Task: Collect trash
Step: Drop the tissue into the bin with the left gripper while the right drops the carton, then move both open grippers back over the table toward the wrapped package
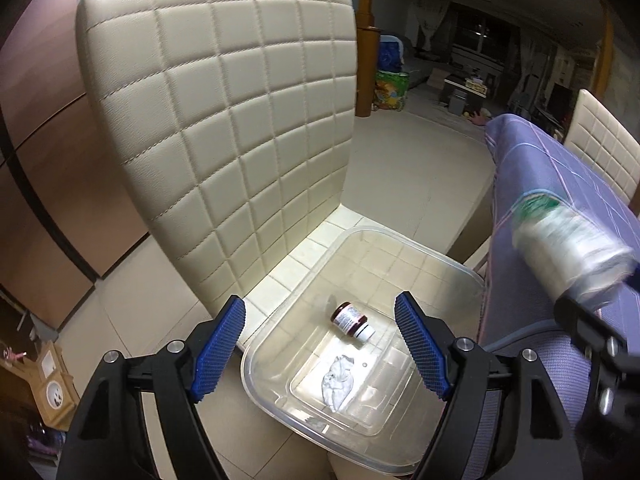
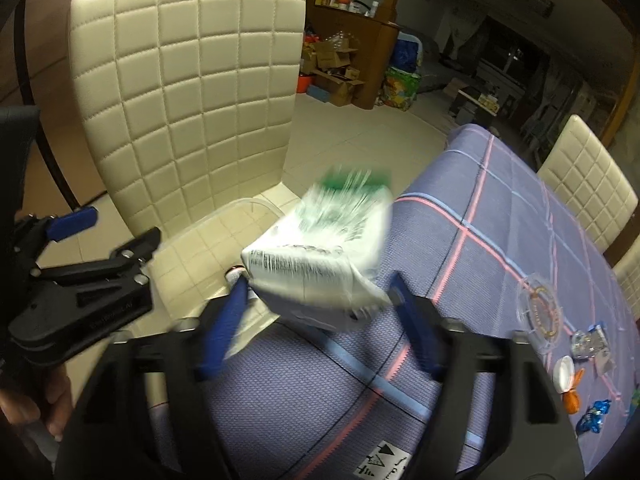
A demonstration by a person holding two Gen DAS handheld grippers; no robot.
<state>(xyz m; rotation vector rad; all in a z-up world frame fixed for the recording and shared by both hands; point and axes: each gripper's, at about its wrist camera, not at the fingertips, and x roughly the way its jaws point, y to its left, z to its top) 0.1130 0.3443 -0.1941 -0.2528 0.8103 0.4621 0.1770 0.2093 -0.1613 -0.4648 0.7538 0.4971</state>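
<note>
A cream quilted chair seat (image 1: 308,240) carried a clear plastic bin (image 1: 460,268), which held a small brown bottle (image 1: 352,320) and a crumpled white tissue (image 1: 338,384). Beside it, the worktop's purple checked cloth (image 2: 500,216) bore a clear lid (image 2: 540,312), a white cap (image 2: 564,374) and blue wrappers (image 2: 596,420).

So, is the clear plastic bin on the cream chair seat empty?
No, the clear plastic bin already holds a small dark bottle with a white cap and a crumpled white tissue.

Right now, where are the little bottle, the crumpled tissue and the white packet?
bottle (image 1: 352,321): left wrist view, label.
tissue (image 1: 337,383): left wrist view, middle of the wad.
packet (image 2: 320,252): right wrist view, white face.
</note>
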